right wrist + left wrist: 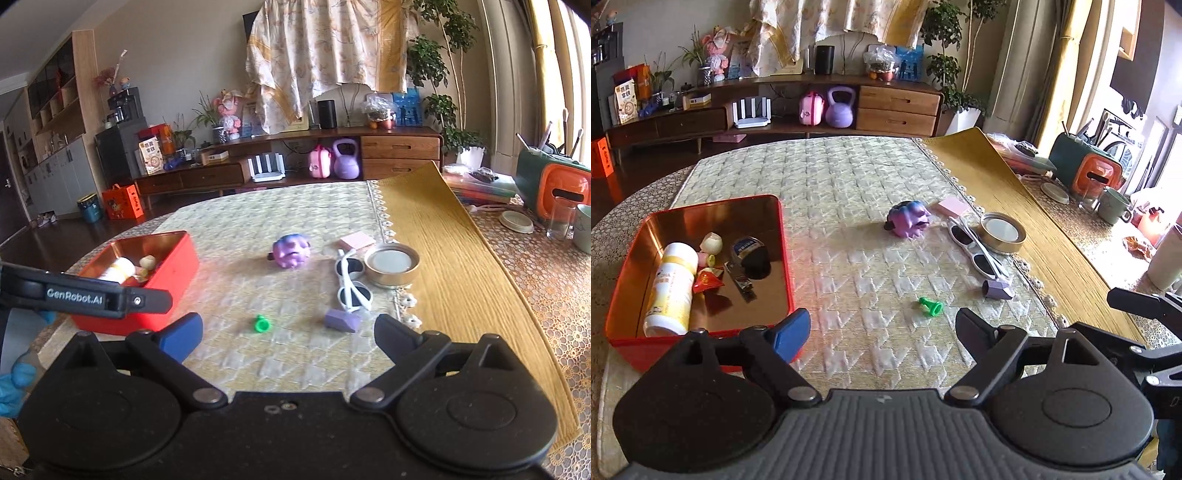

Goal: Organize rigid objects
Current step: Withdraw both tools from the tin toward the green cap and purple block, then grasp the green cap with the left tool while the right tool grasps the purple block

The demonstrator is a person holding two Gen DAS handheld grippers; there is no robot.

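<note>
A red tin box (631, 258) (173, 269) sits at the left of the quilted mat and holds a white bottle (670, 288), a tape roll (750, 251), a red wrapper and small bits. Loose on the mat lie a purple toy (910, 219) (290, 251), a green cap (931, 306) (262, 325), white sunglasses (975, 247) (351, 284), a lilac block (999, 290) (341, 320), a pink pad (953, 206) (357, 240) and a round gold-rimmed lid (1003, 232) (392, 264). My left gripper (882, 332) is open and empty near the box's front corner. My right gripper (288, 332) is open and empty, just short of the green cap.
A yellow runner (443, 258) lies along the mat's right side. Further right stand a glass (561, 218), a mug (583, 229), a coaster and a green and orange case (554, 184). A sideboard stands beyond the table's far edge.
</note>
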